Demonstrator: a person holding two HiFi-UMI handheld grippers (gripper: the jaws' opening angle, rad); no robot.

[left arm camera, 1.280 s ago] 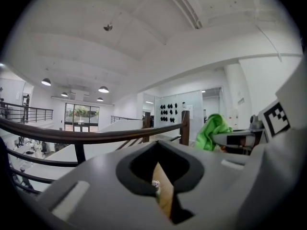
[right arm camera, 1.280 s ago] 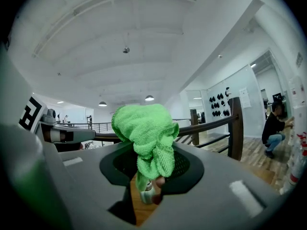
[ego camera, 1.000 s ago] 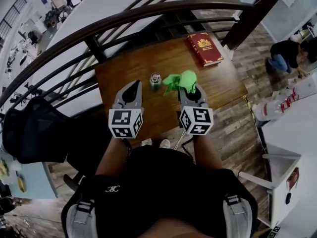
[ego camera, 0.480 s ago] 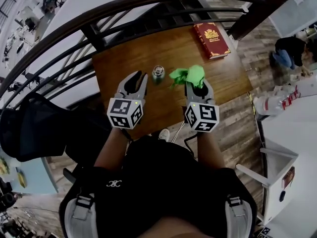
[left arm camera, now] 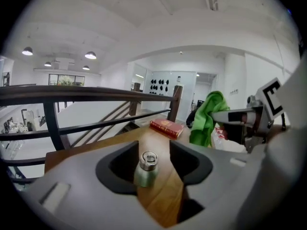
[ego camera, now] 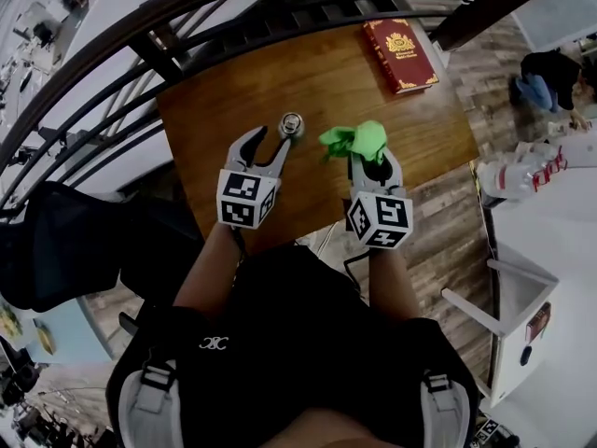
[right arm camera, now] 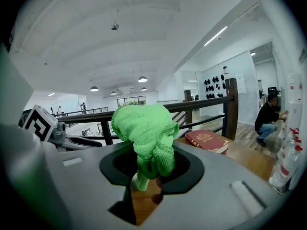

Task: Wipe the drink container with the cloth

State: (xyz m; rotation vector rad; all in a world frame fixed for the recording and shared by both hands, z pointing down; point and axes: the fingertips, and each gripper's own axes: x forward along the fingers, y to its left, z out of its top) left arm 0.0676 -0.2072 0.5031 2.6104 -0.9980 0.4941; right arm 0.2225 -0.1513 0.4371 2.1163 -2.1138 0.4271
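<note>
A small metal drink bottle [ego camera: 292, 125] with a steel cap stands upright on the wooden table [ego camera: 224, 110]. My left gripper [ego camera: 270, 141] is low over the table just short of it. Its jaws have just been opening and now stand open, with nothing pressed between them. In the left gripper view the bottle [left arm camera: 146, 169] shows in the gap just ahead of the left gripper [left arm camera: 152, 147]. To the right, my right gripper [ego camera: 366, 162] is shut on a bunched green cloth [ego camera: 354, 140]. The cloth [right arm camera: 146, 133] hangs over the right gripper [right arm camera: 148, 170].
A red book [ego camera: 399, 56] lies at the table's far right corner. A dark metal railing [ego camera: 140, 35] curves round the far and left sides. A black chair [ego camera: 65, 241] is at the left. A person [ego camera: 546, 77] crouches by white shelves with bottles [ego camera: 522, 171] at the right.
Both grippers have come down and forward toward the table. The left gripper's jaws went from shut to wide open close by the bottle. The right gripper still holds the cloth.
</note>
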